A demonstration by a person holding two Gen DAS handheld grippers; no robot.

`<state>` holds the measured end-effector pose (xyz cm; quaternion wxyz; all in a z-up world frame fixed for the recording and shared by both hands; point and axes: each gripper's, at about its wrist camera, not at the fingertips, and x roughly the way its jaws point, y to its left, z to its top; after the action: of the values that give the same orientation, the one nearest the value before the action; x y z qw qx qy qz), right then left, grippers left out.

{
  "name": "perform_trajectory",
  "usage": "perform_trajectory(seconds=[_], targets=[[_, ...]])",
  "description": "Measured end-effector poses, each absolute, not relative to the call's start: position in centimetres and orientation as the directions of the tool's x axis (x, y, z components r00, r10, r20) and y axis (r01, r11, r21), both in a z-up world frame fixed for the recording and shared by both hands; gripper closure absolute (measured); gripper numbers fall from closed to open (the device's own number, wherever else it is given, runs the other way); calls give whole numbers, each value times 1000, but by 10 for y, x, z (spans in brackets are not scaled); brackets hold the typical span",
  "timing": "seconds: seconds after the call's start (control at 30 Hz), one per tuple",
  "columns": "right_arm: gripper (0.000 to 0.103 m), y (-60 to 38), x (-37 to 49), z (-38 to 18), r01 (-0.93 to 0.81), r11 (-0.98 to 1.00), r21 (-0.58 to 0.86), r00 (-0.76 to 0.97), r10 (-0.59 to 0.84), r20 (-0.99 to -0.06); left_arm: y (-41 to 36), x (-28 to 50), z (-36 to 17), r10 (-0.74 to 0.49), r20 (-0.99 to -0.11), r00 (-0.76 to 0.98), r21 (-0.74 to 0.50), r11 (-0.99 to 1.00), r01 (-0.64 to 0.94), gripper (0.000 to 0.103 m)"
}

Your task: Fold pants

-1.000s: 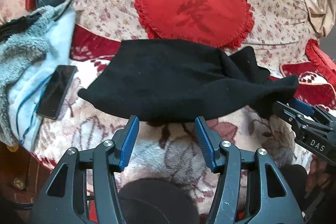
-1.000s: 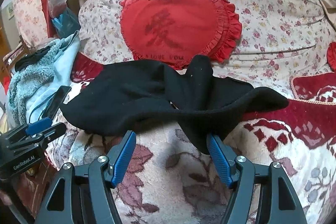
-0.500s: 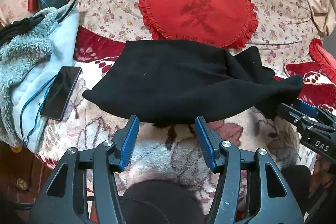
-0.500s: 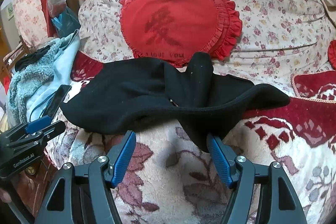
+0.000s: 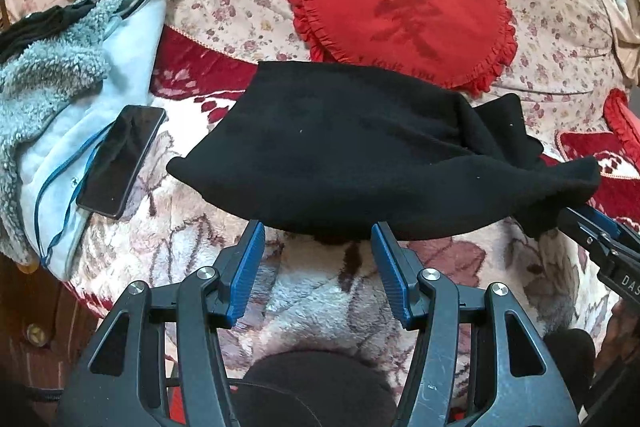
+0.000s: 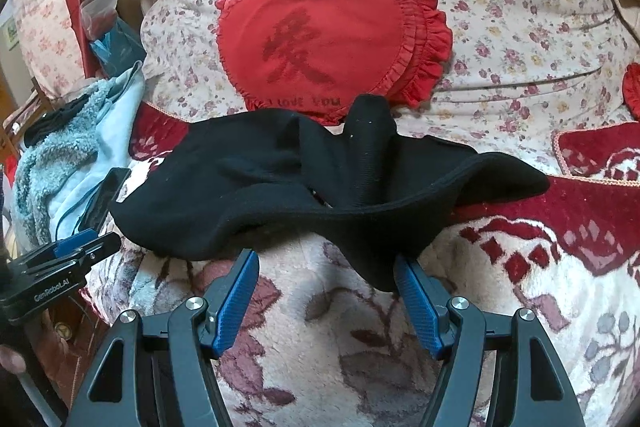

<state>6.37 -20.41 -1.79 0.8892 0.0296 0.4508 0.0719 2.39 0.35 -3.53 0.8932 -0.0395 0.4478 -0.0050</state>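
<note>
The black pants [image 5: 360, 155] lie in a loose, bunched heap on the plush flowered blanket [image 5: 328, 291], with one flap turned up at the far side [image 6: 370, 131]. My left gripper [image 5: 317, 229] is open, its blue fingertips just short of the near hem, with nothing between them. My right gripper [image 6: 325, 258] is also open at the near hem. Its right fingertip [image 6: 404, 267] sits beside a hanging fold of the cloth. Each gripper shows at the edge of the other's view: the right gripper [image 5: 596, 231] and the left gripper [image 6: 80, 247].
A red heart-shaped pillow [image 5: 404, 7] leans on the floral quilt behind the pants. At the left, a dark phone [image 5: 122, 161] rests on a pale blue fleece garment [image 5: 60, 87]. A wooden edge [image 5: 28, 331] shows at the lower left.
The left gripper has drifted slightly, so the pants and phone sit a little further right in its view. The right gripper and the pants have not moved.
</note>
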Motion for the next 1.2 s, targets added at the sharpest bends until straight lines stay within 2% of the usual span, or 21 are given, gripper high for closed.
perform_trajectory(seconds=[0.3, 0.53, 0.9, 1.2], targets=[[35, -197, 70, -20, -117, 981, 154, 559, 193, -807, 32, 29, -42, -61, -820, 568, -143, 985, -100, 48], [35, -187, 73, -24, -134, 978, 159, 543, 207, -814, 44, 30, -41, -24, -821, 571, -126, 982, -141, 48], [35, -174, 74, -23, -174, 965, 196, 516, 259, -817, 50, 32, -44, -44, -831, 555, -153, 976, -152, 48], [35, -161, 88, -36, -156, 939, 305, 477, 342, -809, 81, 35, -55, -151, -841, 520, -315, 917, -243, 48]])
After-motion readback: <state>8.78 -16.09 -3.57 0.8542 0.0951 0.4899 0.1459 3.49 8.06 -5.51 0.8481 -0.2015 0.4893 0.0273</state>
